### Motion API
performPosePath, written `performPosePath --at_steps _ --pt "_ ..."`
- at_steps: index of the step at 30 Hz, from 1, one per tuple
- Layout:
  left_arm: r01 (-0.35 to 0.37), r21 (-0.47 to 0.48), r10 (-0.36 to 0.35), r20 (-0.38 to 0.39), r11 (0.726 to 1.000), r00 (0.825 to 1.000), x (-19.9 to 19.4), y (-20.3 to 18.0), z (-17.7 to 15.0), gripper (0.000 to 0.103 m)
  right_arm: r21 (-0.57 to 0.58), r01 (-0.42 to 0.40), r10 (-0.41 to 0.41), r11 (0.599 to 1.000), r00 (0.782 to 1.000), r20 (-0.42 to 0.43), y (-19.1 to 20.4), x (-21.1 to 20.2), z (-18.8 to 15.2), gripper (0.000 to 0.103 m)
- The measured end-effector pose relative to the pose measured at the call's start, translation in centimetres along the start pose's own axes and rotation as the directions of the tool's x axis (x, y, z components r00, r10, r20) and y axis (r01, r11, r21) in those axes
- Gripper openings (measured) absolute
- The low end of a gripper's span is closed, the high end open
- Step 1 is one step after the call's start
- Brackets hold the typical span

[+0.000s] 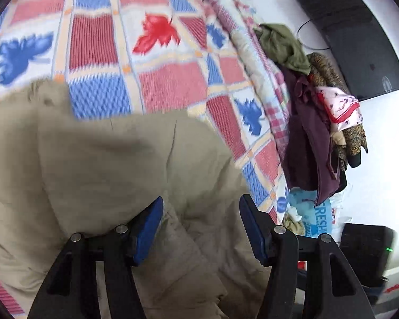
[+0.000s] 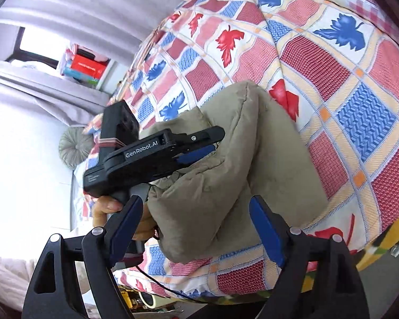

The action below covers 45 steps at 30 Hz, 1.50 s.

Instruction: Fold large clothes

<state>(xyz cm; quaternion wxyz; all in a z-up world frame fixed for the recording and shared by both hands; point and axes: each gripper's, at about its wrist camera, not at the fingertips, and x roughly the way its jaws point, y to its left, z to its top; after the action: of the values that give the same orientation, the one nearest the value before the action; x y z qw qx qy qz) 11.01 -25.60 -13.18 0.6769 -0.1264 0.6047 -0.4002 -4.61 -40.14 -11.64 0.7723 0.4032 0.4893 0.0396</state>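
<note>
The left tongs (image 2: 199,150) pinch the jacket (image 2: 226,164) on the bed (image 2: 359,93); the right tongs (image 2: 199,228), spread and empty, hover just before its near end.

Both tools are showing black angular frames with triangular cut-outs, round silver pins at the pivots and blue pads lining the fingers. The left tool (image 2: 199,148) is wearing white "GenRobot.AI" lettering along its black body, a small screw near its tip and a boxy black block behind. A thin black cable is trailing below its handle. The right tool (image 2: 196,228) is showing the same build.
</note>
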Motion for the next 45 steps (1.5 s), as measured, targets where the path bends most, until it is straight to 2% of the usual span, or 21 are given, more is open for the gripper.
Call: performPosePath --at_steps 2,3,4,5,6,9,11,14,16,17,18,21,25,26,27,30,33,35,40,43,45 --pt "-0.054 0.047 0.051 0.073 0.997 0.996 -2.4 -0.5 0.3 0.061 0.063 0.032 -0.03 0.998 0.999 -0.038 -0.6 1.1 0.3 0.085" --pt "-0.094 0.065 0.086 0.113 0.993 0.99 -3.6 -0.4 0.3 0.061 0.089 0.033 -0.029 0.995 0.998 -0.049 -1.0 1.8 0.3 0.077" --pt "-0.14 0.078 0.127 0.153 0.987 0.98 -4.8 -0.1 0.3 0.061 0.096 0.042 -0.037 0.994 0.998 -0.057 -1.3 2.2 0.3 0.067" --pt "-0.186 0.082 0.168 0.188 0.979 0.968 -5.9 0.4 0.2 0.061 0.084 0.086 -0.08 0.993 0.994 -0.071 -1.8 2.3 -0.2 0.038" --pt "-0.224 0.077 0.203 0.212 0.972 0.956 -6.9 1.3 0.1 0.061 0.052 0.168 -0.164 0.984 0.983 -0.08 -2.2 2.6 -0.3 0.031" --pt "-0.312 0.035 0.298 0.216 0.949 0.93 -8.6 4.7 -0.2 0.061 0.004 0.286 -0.285 0.958 0.954 -0.096 -3.9 3.0 -1.1 0.031" --pt "-0.341 0.011 0.332 0.204 0.94 0.921 -9.1 6.7 -0.4 0.061 0.057 0.218 -0.212 0.974 0.973 -0.091 -4.7 1.9 -1.4 0.031" --pt "-0.357 -0.001 0.35 0.199 0.934 0.915 -9.1 8.3 -0.8 0.061 -0.013 0.153 -0.153 0.988 0.988 0.018 -2.8 -1.5 -1.2 0.033" --pt "-0.358 -0.003 0.351 0.201 0.934 0.914 -8.8 8.6 -1.0 0.061 -0.098 0.112 -0.107 0.989 0.992 0.061 -0.4 -3.4 -0.7 0.053" --pt "-0.359 -0.006 0.353 0.203 0.933 0.913 -8.6 8.6 -1.1 0.061 -0.139 0.069 -0.061 0.988 0.996 0.06 0.8 -3.8 -0.4 0.068" --pt "-0.361 -0.004 0.355 0.201 0.933 0.913 -8.6 8.6 -1.0 0.061 -0.173 0.027 -0.02 0.985 0.999 0.037 1.8 -3.8 0.0 0.074" --pt "-0.367 -0.013 0.362 0.201 0.93 0.91 -8.4 8.6 -1.2 0.061 -0.273 -0.048 0.019 0.961 0.994 -0.107 4.7 -1.5 0.3 0.074" --pt "-0.372 -0.011 0.367 0.193 0.928 0.91 -8.3 8.6 -1.1 0.061 -0.394 0.087 -0.198 0.915 0.948 -0.25 6.1 4.3 -0.8 0.074" --pt "-0.376 -0.008 0.371 0.187 0.927 0.91 -7.9 8.5 -0.9 0.061 -0.423 0.119 -0.242 0.898 0.937 -0.252 6.2 5.2 -1.2 0.065" --pt "-0.383 -0.006 0.378 0.183 0.924 0.908 -7.5 8.5 -0.6 0.061 -0.451 0.136 -0.273 0.882 0.928 -0.255 6.2 5.7 -1.6 0.039" --pt "-0.393 -0.004 0.387 0.18 0.92 0.904 -5.5 8.0 0.6 0.061 -0.528 0.176 -0.331 0.831 0.919 -0.215 6.5 5.6 -2.0 0.015" --pt "-0.392 -0.011 0.388 0.173 0.92 0.905 -2.5 7.3 2.2 0.061 -0.616 0.273 -0.454 0.739 0.877 -0.156 5.8 5.3 -2.3 0.012" --pt "-0.398 -0.011 0.394 0.167 0.917 0.904 -0.3 6.7 3.0 0.061 -0.618 0.316 -0.505 0.72 0.849 -0.155 4.2 5.5 -2.3 0.012" --pt "-0.412 0.012 0.407 0.137 0.911 0.903 3.2 5.1 3.9 0.061 -0.54 0.353 -0.521 0.764 0.831 -0.194 -1.0 6.4 -2.3 0.009" --pt "-0.439 0.036 0.431 0.133 0.898 0.893 4.1 4.6 3.8 0.061 -0.496 0.36 -0.509 0.79 0.837 -0.202 -3.2 6.4 -2.5 0.007" --pt "-0.451 0.049 0.442 0.132 0.891 0.887 4.1 4.6 3.6 0.061 -0.448 0.347 -0.476 0.824 0.853 -0.214 -4.2 6.1 -2.4 0.007"
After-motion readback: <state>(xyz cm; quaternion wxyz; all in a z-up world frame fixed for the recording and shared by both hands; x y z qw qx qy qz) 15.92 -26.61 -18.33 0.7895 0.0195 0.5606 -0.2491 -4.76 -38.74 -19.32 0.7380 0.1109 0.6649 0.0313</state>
